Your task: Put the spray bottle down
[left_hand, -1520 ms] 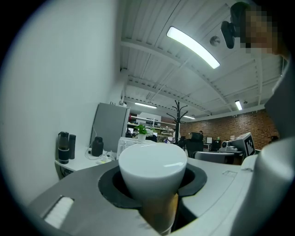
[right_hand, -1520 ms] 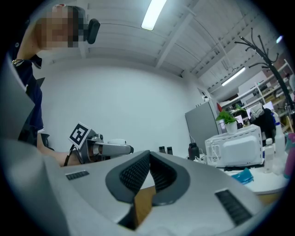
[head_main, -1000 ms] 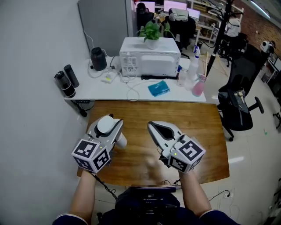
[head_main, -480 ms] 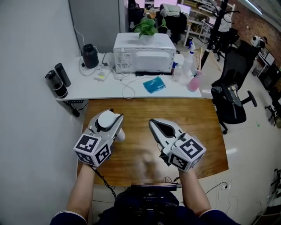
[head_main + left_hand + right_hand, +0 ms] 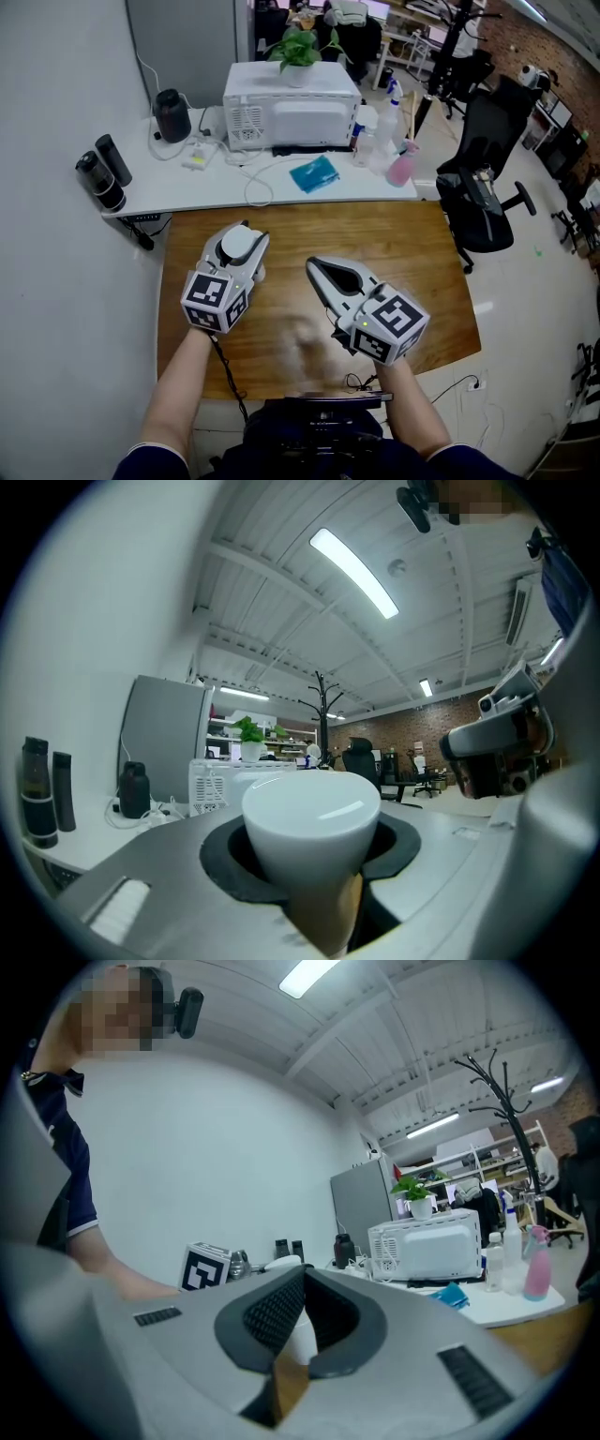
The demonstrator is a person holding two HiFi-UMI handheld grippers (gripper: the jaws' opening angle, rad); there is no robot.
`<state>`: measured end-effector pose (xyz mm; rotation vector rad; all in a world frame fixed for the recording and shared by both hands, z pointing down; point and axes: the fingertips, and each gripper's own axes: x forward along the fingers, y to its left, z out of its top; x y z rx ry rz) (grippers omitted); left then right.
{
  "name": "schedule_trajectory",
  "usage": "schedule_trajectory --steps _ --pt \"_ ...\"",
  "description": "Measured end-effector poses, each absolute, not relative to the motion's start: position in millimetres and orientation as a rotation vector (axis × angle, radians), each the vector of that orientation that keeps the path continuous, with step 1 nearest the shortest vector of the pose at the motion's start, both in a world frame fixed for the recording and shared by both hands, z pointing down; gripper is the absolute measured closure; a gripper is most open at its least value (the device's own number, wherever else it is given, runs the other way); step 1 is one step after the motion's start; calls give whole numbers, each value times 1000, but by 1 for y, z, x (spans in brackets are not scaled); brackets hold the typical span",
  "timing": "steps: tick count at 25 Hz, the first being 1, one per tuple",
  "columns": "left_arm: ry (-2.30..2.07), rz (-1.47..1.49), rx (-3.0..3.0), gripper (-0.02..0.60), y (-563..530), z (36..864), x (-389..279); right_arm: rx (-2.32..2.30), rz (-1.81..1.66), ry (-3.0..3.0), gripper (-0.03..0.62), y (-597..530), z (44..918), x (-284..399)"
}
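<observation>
at the far left of the head view a pale wall runs down, with two dark flasks (image 5: 98, 173) on the white desk (image 5: 187, 195) beside it. below, over the wooden tabletop (image 5: 403, 253), the left gripper (image 5: 240, 247) has its jaws closed round a white cup-shaped object (image 5: 311, 829). right of centre the right gripper (image 5: 321, 268) has its jaws meeting at the tips, with nothing gripped. along the desk at the top stand a white microwave (image 5: 292, 111) with a plant (image 5: 295, 47) on it, a blue cloth (image 5: 314, 173), then the pink spray bottle (image 5: 401, 167) upright near the desk's right end. a black office chair (image 5: 478, 192) stands on the floor at the right
</observation>
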<state>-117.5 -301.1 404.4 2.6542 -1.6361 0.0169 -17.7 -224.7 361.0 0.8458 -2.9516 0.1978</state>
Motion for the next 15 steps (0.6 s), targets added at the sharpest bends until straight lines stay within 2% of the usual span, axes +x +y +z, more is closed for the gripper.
schedule_trajectory --steps 15 --pt "-1699 149 2524 385 -332 495 -116 866 272 -2881 594 -228 389 -12"
